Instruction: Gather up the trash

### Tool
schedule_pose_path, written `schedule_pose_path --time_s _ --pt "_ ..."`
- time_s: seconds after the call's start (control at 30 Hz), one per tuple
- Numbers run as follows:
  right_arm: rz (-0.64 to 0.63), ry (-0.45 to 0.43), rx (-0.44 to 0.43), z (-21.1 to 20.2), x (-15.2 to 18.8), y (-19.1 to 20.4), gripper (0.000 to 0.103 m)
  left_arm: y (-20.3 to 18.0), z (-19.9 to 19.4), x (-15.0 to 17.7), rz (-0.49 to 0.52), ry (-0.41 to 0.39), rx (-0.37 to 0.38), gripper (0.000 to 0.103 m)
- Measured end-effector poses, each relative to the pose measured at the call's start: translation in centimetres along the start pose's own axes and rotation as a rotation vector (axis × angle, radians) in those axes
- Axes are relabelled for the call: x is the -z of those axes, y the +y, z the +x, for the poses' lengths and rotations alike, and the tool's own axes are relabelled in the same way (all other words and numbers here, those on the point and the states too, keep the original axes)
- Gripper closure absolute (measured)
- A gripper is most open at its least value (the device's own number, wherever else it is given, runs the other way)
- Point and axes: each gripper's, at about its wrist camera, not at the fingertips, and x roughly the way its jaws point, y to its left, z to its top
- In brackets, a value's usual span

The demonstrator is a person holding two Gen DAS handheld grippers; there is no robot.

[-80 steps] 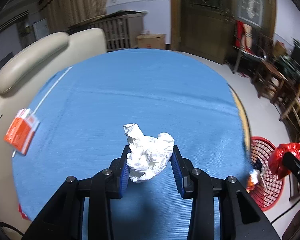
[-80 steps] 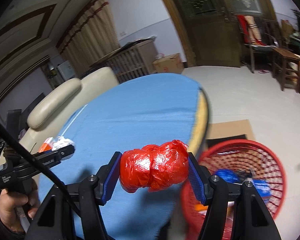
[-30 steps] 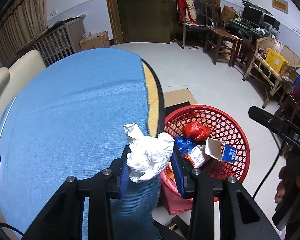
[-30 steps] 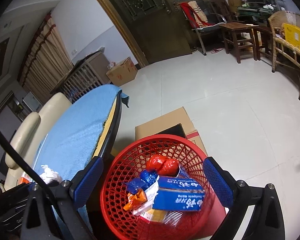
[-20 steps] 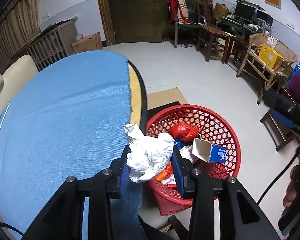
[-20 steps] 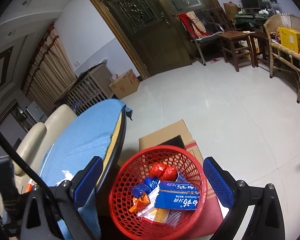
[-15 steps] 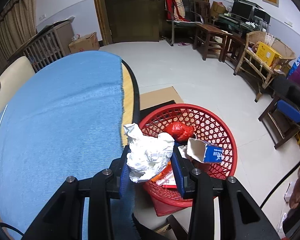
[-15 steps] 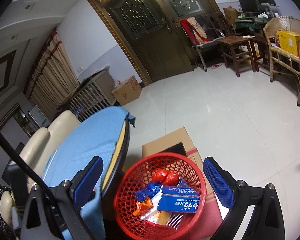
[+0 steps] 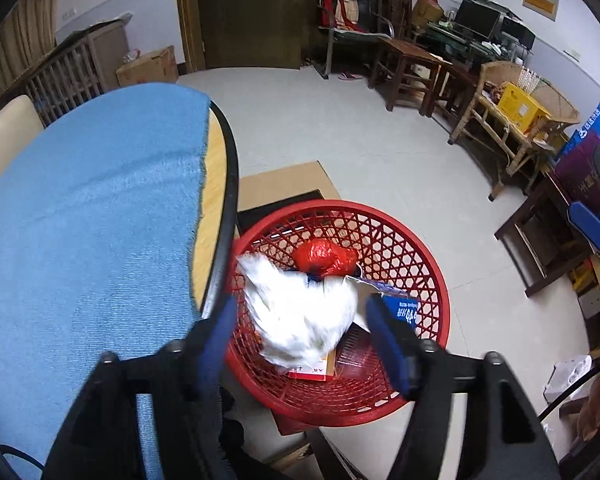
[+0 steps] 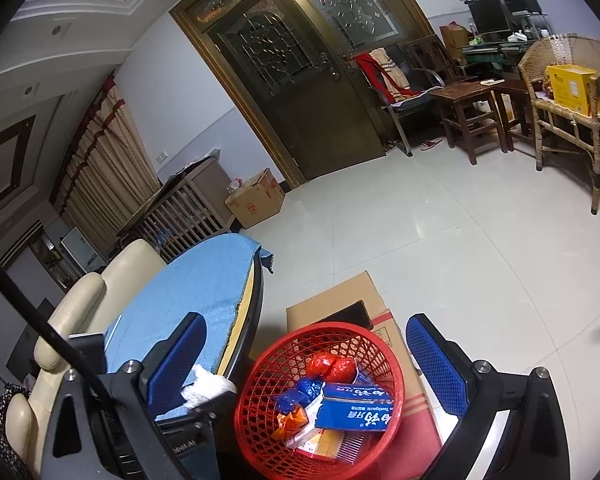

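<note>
Left gripper (image 9: 302,320) jaws spread wide; the blue pads stand clear of the crumpled white paper wad (image 9: 300,312), which sits blurred between them, gaps on both sides, not clamped. Directly beyond and below the jaws is the red mesh basket (image 9: 400,240), standing on flattened cardboard (image 9: 284,180) on the floor. The wad is over the basket's near-left part; cannot tell if it touches anything under it.

Inside the basket, from the left wrist view: red plastic bag ball (image 9: 324,258) just past the wad toward the far side, blue toothpaste box (image 9: 400,306) close to the right pad, a red-and-white carton (image 9: 312,370) under the wad near the front wall.

To the left of the left jaws, the round table with blue cloth (image 9: 80,220); its edge is just beside the basket rim.

Right gripper (image 10: 306,364) jaws wide apart, nothing between the pads. The same basket (image 10: 260,384) lies between and just below them. Contents here: red bag ball (image 10: 332,366) at the far side, blue wrapper (image 10: 296,394) in the middle, orange wrapper (image 10: 290,424) toward the near left, toothpaste box (image 10: 352,412) lying flat across the middle right. The white wad (image 10: 208,388) shows just behind the right gripper's left pad, beside the basket's left rim, with part of the left gripper's black body under it.
</note>
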Motion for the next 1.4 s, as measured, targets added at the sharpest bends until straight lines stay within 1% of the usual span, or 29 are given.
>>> schedule_pose_path --time_s 0.2,0.4,0.67,0.83,1.03,1.23,1.3,1.37,1.4 --pt "-0.002 0.004 -0.003 0.2 0.1 0.2 0.002 0.5 -0.4 0.1 0.014 -0.005 -0.008 0.031" --pt "-0.015 0.025 0.000 0.4 0.9 0.8 0.002 2.8 -1.4 0.7 -0.027 -0.032 -0.032 0.031" --pt "-0.049 0.089 0.006 1.2 3.2 2.8 0.002 5.1 -3.2 1.9 -0.052 -0.066 -0.077 0.029" --pt "-0.085 0.130 0.050 1.9 5.3 4.4 0.000 6.7 -4.5 2.6 -0.069 -0.097 -0.106 0.028" --pt "-0.147 0.186 0.102 2.6 8.0 6.6 0.000 8.6 -5.9 3.7 -0.105 -0.128 -0.120 0.027" --pt "-0.179 0.224 0.156 3.3 9.9 7.7 0.000 10.3 -6.9 4.7 -0.132 -0.148 -0.134 0.025" --pt "-0.190 0.232 0.170 3.5 10.3 8.0 0.000 11.0 -7.1 4.9 -0.147 -0.154 -0.133 0.024" --pt "-0.202 0.234 0.180 3.4 10.5 8.2 0.000 11.3 -7.3 5.1 -0.158 -0.156 -0.129 0.018" --pt "-0.206 0.235 0.183 3.5 10.6 8.3 0.000 11.5 -7.4 5.2 -0.162 -0.164 -0.128 0.017"
